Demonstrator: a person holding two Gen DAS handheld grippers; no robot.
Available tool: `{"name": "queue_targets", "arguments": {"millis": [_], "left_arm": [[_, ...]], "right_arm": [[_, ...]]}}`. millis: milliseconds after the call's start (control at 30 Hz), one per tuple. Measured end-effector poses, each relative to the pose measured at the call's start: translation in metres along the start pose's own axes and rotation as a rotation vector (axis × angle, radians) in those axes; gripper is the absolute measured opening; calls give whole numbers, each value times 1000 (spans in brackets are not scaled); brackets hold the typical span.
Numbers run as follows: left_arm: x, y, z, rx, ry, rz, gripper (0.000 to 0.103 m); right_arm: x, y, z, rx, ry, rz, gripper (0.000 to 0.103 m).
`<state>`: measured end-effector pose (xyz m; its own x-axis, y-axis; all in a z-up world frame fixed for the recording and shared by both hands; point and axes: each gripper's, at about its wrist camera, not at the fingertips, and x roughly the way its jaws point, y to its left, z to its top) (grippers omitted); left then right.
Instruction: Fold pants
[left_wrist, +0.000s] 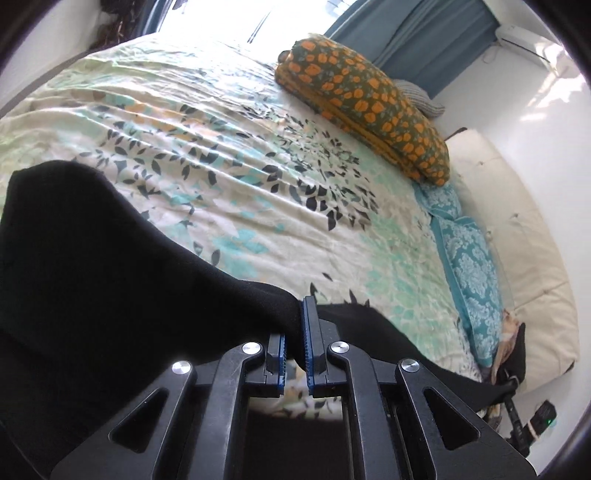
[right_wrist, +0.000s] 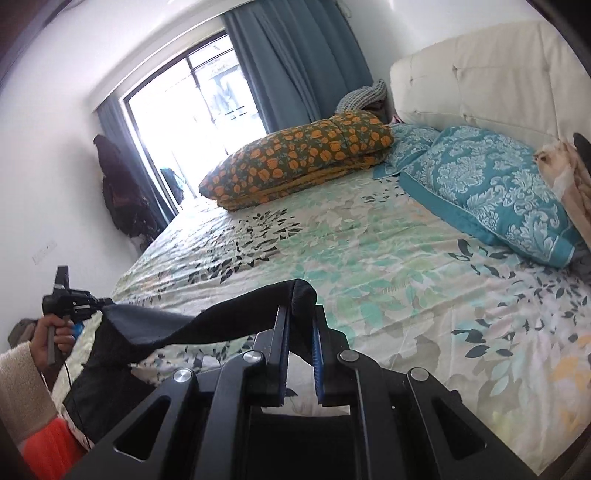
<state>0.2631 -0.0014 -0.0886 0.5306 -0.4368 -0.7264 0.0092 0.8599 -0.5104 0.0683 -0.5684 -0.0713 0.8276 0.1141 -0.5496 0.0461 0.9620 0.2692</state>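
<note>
The black pants (left_wrist: 110, 266) hang in the air above the bed, stretched between my two grippers. In the left wrist view my left gripper (left_wrist: 295, 325) is shut on one edge of the cloth, which drapes to the left and lower right. In the right wrist view my right gripper (right_wrist: 300, 314) is shut on the other end of the pants (right_wrist: 207, 325), which folds over the fingertips. The left gripper (right_wrist: 79, 304) shows there too at the far left, held by a hand, with the cloth running to it.
The bed has a leaf-print cover (right_wrist: 369, 258). An orange floral folded quilt (right_wrist: 303, 158) and teal pillows (right_wrist: 491, 188) lie near the white headboard (right_wrist: 480, 81). A window with blue curtains (right_wrist: 295, 59) is beyond the bed.
</note>
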Motion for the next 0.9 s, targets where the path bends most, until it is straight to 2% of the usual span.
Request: {"name": "queue_targets", "arguments": {"millis": [100, 167, 200, 267, 300, 333, 400, 500, 600, 700, 767, 900], "left_arm": [[-22, 22, -64, 46, 41, 52, 6], [-20, 34, -100, 47, 78, 84, 6], [-18, 38, -113, 47, 96, 87, 6], [-18, 38, -128, 60, 96, 104, 6], [-18, 37, -131, 64, 88, 105, 6], [-19, 37, -132, 64, 81, 103, 6], [-21, 39, -131, 50, 72, 96, 6], [-27, 39, -131, 58, 59, 83, 6], [-28, 39, -134, 64, 59, 82, 6], [-27, 42, -136, 49, 62, 78, 6], [-27, 43, -137, 50, 64, 80, 6], [-25, 44, -138, 54, 68, 84, 6]], "right_arm": [[5, -1, -41, -173, 181, -48, 12], [17, -13, -82, -190, 320, -61, 14], [21, -17, -101, -193, 377, -74, 18], [24, -27, -124, -212, 455, -139, 20], [19, -32, -127, -196, 455, -158, 30], [13, -40, -128, -156, 448, -159, 47], [2, -53, -129, -83, 463, -154, 73], [-20, -62, -124, -27, 448, -177, 74], [-35, -71, -116, 94, 424, -168, 74], [-31, -81, -112, 288, 444, -89, 72], [-23, -85, -111, 415, 452, -5, 70], [9, -76, -111, 487, 535, 60, 65]]}}
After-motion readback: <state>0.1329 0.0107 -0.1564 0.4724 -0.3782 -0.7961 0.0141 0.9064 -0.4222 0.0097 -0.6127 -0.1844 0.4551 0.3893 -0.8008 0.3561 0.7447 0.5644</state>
